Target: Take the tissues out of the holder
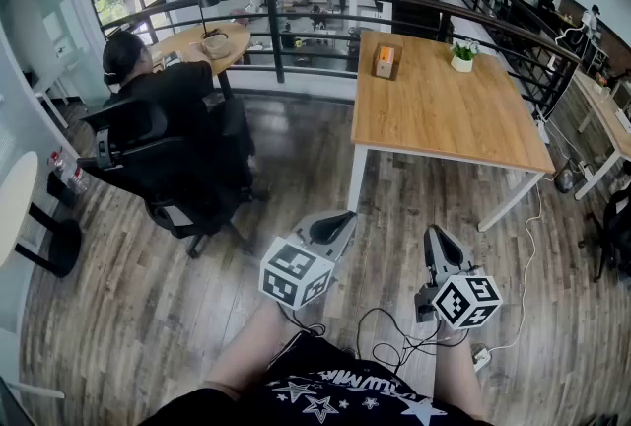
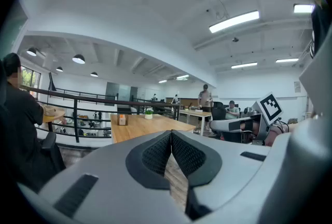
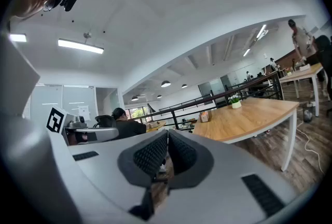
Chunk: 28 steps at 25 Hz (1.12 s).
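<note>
A small wooden tissue holder [image 1: 385,61] with an orange front stands at the far left end of the wooden table [image 1: 444,113]. It shows small in the left gripper view [image 2: 122,120] and in the right gripper view [image 3: 204,115]. My left gripper [image 1: 343,218] and right gripper [image 1: 431,235] hang over the floor, well short of the table. Both are shut with nothing between the pads; in their own views the left gripper [image 2: 171,134] and right gripper [image 3: 168,134] show tips touching.
A small potted plant [image 1: 461,56] sits at the table's far right. A person in black sits in an office chair [image 1: 173,168] to the left. A black railing [image 1: 296,20] runs behind the table. Cables [image 1: 404,340] trail on the wood floor.
</note>
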Tool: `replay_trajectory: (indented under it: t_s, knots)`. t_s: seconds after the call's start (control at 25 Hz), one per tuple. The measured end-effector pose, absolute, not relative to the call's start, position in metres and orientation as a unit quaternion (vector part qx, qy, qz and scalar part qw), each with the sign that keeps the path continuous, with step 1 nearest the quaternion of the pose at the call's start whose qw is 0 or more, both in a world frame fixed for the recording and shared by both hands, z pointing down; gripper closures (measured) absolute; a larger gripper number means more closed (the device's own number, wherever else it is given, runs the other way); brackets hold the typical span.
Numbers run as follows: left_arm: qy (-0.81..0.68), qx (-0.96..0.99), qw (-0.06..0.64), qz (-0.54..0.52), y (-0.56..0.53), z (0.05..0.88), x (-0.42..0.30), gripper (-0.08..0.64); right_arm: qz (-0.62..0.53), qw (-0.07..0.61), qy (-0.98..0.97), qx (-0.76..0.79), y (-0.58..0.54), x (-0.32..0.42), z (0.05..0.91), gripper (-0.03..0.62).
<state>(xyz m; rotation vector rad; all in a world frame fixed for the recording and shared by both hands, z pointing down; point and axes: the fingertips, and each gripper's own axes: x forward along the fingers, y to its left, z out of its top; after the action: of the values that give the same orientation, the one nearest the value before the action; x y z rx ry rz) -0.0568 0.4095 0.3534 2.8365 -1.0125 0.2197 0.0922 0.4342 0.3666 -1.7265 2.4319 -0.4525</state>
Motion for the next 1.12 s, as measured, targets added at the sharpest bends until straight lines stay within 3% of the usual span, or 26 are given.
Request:
replay_trajectory:
  t_s: [0.8, 1.12]
  knots:
    - [-0.367, 0.923, 0.072, 0.085, 0.426, 0.361, -0.056, 0.545, -0.167, 0.038, 0.825, -0.539, 0.436, 0.098, 0.382, 0.572]
    - [-0.382, 0.914, 0.094, 0.095, 0.458, 0.387, -0.064, 0.546, -0.197, 0.088, 0.833, -0.509, 0.461, 0.088, 0.396, 0.572]
